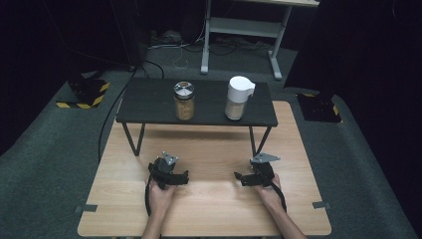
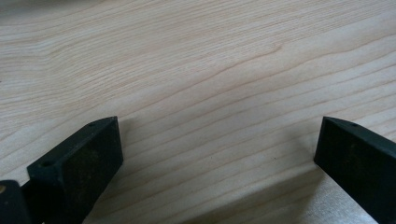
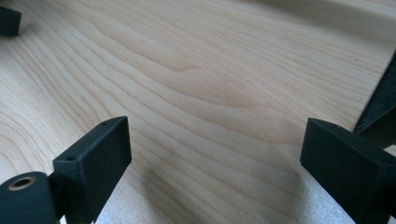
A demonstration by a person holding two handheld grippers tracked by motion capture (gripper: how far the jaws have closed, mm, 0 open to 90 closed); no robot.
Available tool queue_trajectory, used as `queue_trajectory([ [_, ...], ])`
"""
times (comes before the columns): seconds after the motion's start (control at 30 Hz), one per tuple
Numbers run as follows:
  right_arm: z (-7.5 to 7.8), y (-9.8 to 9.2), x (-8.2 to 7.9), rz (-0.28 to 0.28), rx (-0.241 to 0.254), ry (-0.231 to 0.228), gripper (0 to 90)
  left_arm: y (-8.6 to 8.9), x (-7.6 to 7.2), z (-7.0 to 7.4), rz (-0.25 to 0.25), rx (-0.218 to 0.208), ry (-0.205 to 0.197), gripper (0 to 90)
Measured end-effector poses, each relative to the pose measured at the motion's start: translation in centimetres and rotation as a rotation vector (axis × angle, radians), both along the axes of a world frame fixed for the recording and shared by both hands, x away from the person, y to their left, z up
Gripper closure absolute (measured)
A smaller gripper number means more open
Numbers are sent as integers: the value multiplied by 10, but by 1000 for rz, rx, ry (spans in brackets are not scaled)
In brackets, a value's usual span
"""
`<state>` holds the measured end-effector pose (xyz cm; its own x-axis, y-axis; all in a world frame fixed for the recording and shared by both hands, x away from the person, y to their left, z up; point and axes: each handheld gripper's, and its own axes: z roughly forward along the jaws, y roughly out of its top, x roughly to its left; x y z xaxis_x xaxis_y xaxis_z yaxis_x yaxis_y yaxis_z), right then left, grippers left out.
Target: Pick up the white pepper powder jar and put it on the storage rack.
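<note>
My left tongs (image 1: 185,178) and right tongs (image 1: 239,178) gape empty over the surface (image 1: 209,209); amber jar (image 1: 184,101) and white jar (image 1: 238,98) on the shelf (image 1: 149,102) await, untouched.

Quick count: one black shelf (image 1: 149,102), and everything else is relative to that. Two containers on top of it: one glass jar (image 1: 184,101), one white jug (image 1: 238,97). In front of it, two grippers, a left gripper (image 1: 171,175) and a right gripper (image 1: 251,177).
</note>
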<state>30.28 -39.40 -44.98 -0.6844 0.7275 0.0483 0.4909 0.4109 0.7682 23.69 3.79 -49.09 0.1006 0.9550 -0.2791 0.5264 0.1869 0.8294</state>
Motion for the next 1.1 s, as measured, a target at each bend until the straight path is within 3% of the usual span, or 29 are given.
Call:
queue_trajectory([
  [0.13,1,4,-1,-2,-24,-5,78,0,0,0,-1,3,1,10],
  [0.23,3,13,-2,1,-72,-12,73,0,0,0,0,0,0,10],
  [0.37,5,17,1,2,-92,5,70,0,0,0,1,-1,-1,10],
  [1.1,5,17,1,0,-89,9,67,0,0,0,0,3,1,10],
])
